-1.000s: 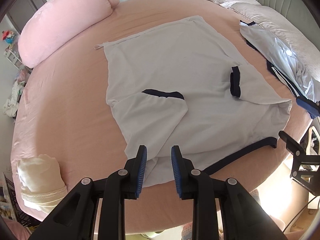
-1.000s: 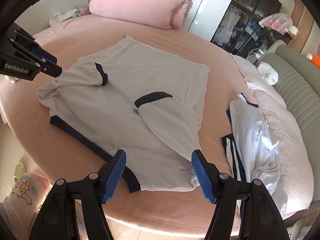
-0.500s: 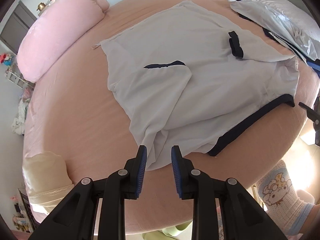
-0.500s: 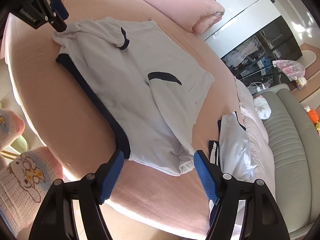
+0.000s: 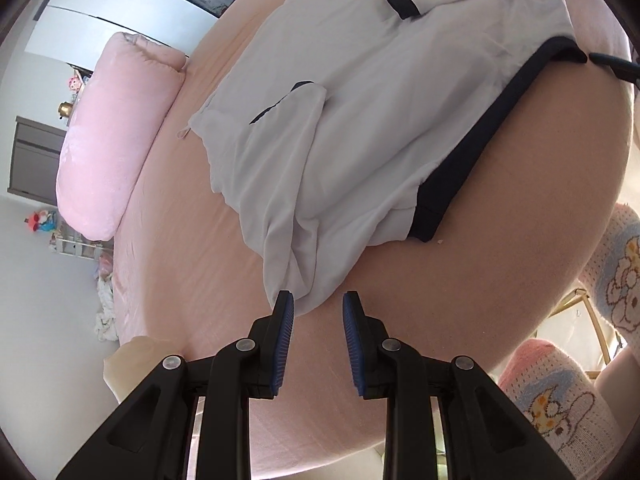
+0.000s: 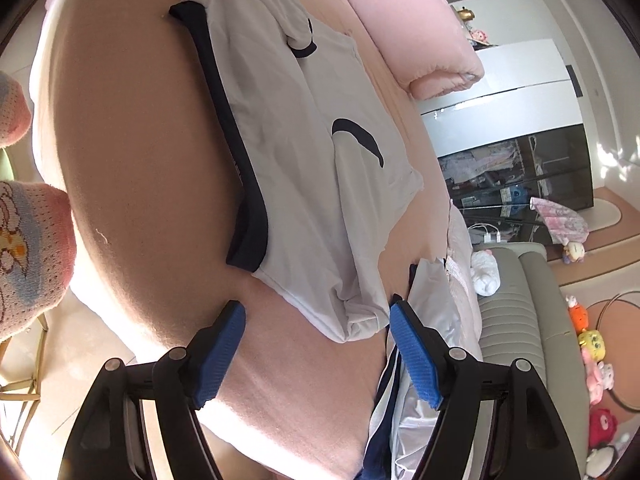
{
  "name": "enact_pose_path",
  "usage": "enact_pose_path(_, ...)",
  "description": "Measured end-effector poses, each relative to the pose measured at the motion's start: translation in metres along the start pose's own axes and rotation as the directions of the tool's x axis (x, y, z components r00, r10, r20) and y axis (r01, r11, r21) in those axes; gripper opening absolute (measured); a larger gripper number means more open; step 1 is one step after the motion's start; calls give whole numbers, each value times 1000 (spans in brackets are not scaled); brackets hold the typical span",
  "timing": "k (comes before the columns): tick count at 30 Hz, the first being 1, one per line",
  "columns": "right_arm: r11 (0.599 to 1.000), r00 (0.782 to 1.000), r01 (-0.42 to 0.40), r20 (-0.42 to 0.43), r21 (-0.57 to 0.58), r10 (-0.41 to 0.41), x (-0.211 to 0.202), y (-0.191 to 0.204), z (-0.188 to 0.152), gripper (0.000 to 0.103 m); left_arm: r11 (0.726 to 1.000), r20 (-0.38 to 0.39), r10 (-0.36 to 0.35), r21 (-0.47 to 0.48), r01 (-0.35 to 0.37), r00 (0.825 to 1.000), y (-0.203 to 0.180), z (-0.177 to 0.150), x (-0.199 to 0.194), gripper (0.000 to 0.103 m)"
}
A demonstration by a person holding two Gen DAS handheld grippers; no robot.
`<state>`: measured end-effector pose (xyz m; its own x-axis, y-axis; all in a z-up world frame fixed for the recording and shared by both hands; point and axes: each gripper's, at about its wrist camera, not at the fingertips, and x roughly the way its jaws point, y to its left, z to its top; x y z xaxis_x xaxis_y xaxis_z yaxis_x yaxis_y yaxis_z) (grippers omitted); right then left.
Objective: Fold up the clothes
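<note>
A white shirt (image 5: 360,120) with navy trim lies flat on the round pink bed (image 5: 500,220), both sleeves folded inward. In the left wrist view my left gripper (image 5: 317,312) hovers low at one hem corner. Its jaws stand a narrow gap apart, with the cloth's tip just at the fingertips and not pinched. In the right wrist view the shirt (image 6: 304,160) runs away from me. My right gripper (image 6: 318,320) is opening wide, and the other hem corner lies between its blue pads (image 6: 408,332) without touching them.
A second white garment with navy stripes (image 6: 420,360) lies right of the shirt. A pink pillow (image 5: 112,140) sits at the far side. A person's patterned socks (image 5: 560,400) show beyond the bed's edge. A grey padded headboard (image 6: 520,320) borders the bed.
Both grippers have come down and closer to the shirt's near hem corners, and both views have rolled. The right jaws stand wider than before; the left gap is unchanged.
</note>
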<state>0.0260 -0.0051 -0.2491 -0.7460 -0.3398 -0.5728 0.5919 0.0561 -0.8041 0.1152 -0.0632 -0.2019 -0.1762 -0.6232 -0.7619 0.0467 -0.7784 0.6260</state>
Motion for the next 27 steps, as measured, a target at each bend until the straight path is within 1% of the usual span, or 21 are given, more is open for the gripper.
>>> enact_pose_path(2,1000,1000,7,14,-23,-7,2,1,2,77,997,10,27,66,-27,1000,-9,1,1,23)
enact_pose_path(4,999,1000,8,30,-44,-7,5,1,4,78,986,35,70,150,-75,997,-20,-1,-1,23)
enact_pose_path(6,998,999,9,44,-58,-6,6,1,5,79,962,73,115,242,-129,991,-33,-4,-3,25)
enact_pose_path(7,998,999,7,50,-64,-4,7,1,5,79,944,99,136,290,-160,986,-40,-7,-5,29)
enact_pose_path(8,998,998,5,57,-69,-2,8,1,5,79,922,125,157,338,-191,980,-47,-10,-8,44)
enact_pose_path(9,997,998,7,62,-72,-3,8,1,5,81,897,167,200,366,-249,965,-53,-13,-10,60)
enact_pose_path(10,997,998,14,66,-72,-10,9,0,5,86,872,211,238,383,-304,948,-57,-15,-13,66)
enact_pose_path(11,997,997,21,69,-72,-16,10,-1,5,88,858,242,242,398,-324,940,-60,-17,-16,75)
enact_pose_path(12,997,997,25,71,-72,-20,10,-2,6,91,845,273,242,412,-340,931,-62,-19,-19,78)
enact_pose_path(14,998,998,21,67,-67,-16,14,-5,9,95,849,281,211,421,-318,936,-62,-15,-21,81)
enact_pose_path(16,998,998,21,63,-62,-17,18,-8,14,97,849,296,218,412,-330,930,-61,-9,-18,86)
enact_pose_path(17,998,998,24,62,-59,-20,20,-10,16,98,844,302,231,411,-345,925,-61,-5,-15,91)
enact_pose_path(18,998,998,27,63,-62,-23,22,-11,18,99,840,303,234,415,-349,924,-60,-2,-12,97)
enact_pose_path(21,993,996,48,83,-106,-39,24,-8,23,102,840,308,210,428,-332,928,-58,3,-15,102)
enact_pose_path(23,989,995,50,95,-139,-37,24,-7,23,102,820,306,195,470,-326,932,-50,5,-7,102)
enact_pose_path(24,987,995,44,98,-157,-29,24,-7,24,102,799,314,191,501,-334,930,-51,5,-6,102)
enact_pose_path(26,979,994,34,109,-201,-12,24,-7,24,102,742,343,194,561,-366,919,-52,5,-3,102)
enact_pose_path(27,973,993,33,114,-227,-7,23,-5,23,102,725,351,199,576,-378,915,-52,5,-1,102)
